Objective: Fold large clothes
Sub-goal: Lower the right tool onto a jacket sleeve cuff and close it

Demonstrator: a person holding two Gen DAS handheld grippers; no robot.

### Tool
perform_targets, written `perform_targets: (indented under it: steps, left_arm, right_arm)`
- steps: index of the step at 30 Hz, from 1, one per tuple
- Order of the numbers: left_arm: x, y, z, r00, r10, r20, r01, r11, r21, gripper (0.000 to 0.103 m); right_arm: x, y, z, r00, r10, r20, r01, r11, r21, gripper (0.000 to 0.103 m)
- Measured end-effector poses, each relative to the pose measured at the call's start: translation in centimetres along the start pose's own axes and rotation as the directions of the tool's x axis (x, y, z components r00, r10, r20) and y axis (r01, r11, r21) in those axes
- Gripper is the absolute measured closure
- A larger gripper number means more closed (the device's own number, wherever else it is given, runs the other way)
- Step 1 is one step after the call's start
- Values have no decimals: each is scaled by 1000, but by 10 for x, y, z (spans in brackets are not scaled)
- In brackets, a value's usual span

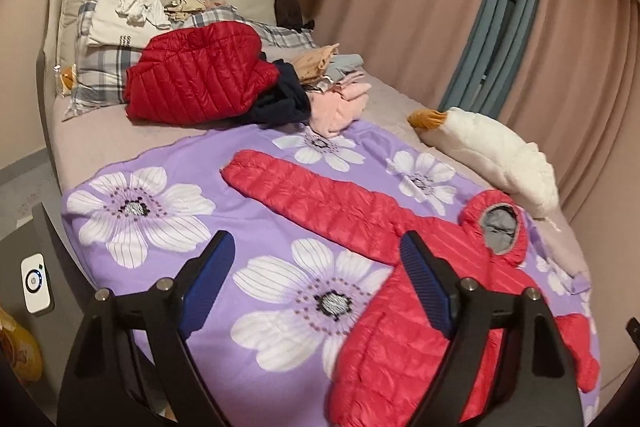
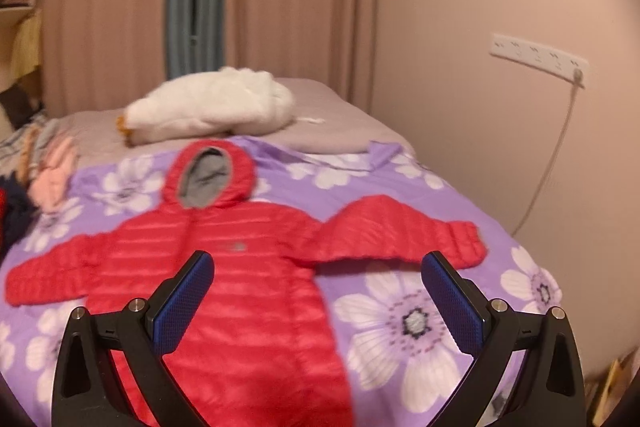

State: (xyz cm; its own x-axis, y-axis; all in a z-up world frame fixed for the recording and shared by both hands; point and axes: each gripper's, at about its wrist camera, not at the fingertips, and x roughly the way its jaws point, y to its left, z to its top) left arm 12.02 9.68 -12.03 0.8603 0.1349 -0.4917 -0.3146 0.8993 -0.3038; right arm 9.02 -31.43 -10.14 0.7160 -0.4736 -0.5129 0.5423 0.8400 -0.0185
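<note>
On the near part of the bed, spread flat on a purple duvet cover printed with large white flowers (image 2: 400,195), lies the small hooded puffer jacket of shiny red quilted nylon (image 2: 248,267), front up, hood with grey lining toward the far side, both sleeves stretched out. The left claw (image 1: 316,287) hangs above the cover at the jacket's left flank with its blue-padded jaws apart and nothing between them; the right claw (image 2: 316,297) hangs over the jacket's lower body and right sleeve, jaws wide apart and empty too.

Judging by the look, the jacket is light, soft and springy: down-filled panels that compress under a pinch and puff back, with a slick shell likely to slide on the pads. The best holds are probably a cuff, a sleeve end or the hem, where the fabric is thinner and seamed.

A small grey logo sits on the chest, too blurred to read.

Farther off, a white plush goose with an orange beak (image 2: 212,103) lies beyond the hood, and a darker red quilted jacket (image 1: 196,75) tops a clothes heap toward the pillows.
</note>
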Motion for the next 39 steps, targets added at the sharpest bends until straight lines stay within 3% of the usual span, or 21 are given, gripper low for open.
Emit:
perform_targets:
  steps: [6,8,14,21,25,29,31,33,35,37,39]
  left_arm:
    - [29,15,1,999,-26,-23,25,997,-73,32]
    - [45,12,3,999,-19,-33,17,998,-58,45]
    - [104,9,5,995,-17,-96,8,995,-97,57]
    - [147,-3,-13,983,52,-176,-71,992,-101,57]
    - [160,-15,-27,980,37,-194,-52,996,-72,57]
    - [180,-26,-43,967,38,-252,-57,996,-66,57]
    - [188,-33,-53,961,27,-275,-44,998,-55,57]
    - [194,-36,-60,955,-20,-295,-4,997,-80,57]
    - [203,-39,-67,942,-44,-332,9,994,-105,57]
    - [210,-43,-73,931,-45,-361,10,995,-98,57]
    - [216,-42,-81,922,-55,-383,17,995,-101,55]
  right_arm:
    - [64,-64,10,989,-108,-96,118,987,112,0]
    - [90,-93,10,978,-142,-152,166,972,165,0]
    - [132,-171,6,953,-192,-235,259,918,299,0]
    - [177,-209,-6,934,-166,-316,278,893,355,0]
    - [201,-220,-22,920,-134,-369,291,863,413,0]
    - [220,-227,-35,907,-107,-407,303,838,454,0]
    - [233,-227,-44,905,-46,-423,268,833,483,0]
    - [243,-229,-55,909,48,-413,212,800,561,1]
    - [249,-230,-66,919,113,-378,170,751,638,6]
    - [245,-228,-67,934,60,-352,193,746,637,14]
    - [247,-220,-62,925,-3,-380,240,781,577,40]
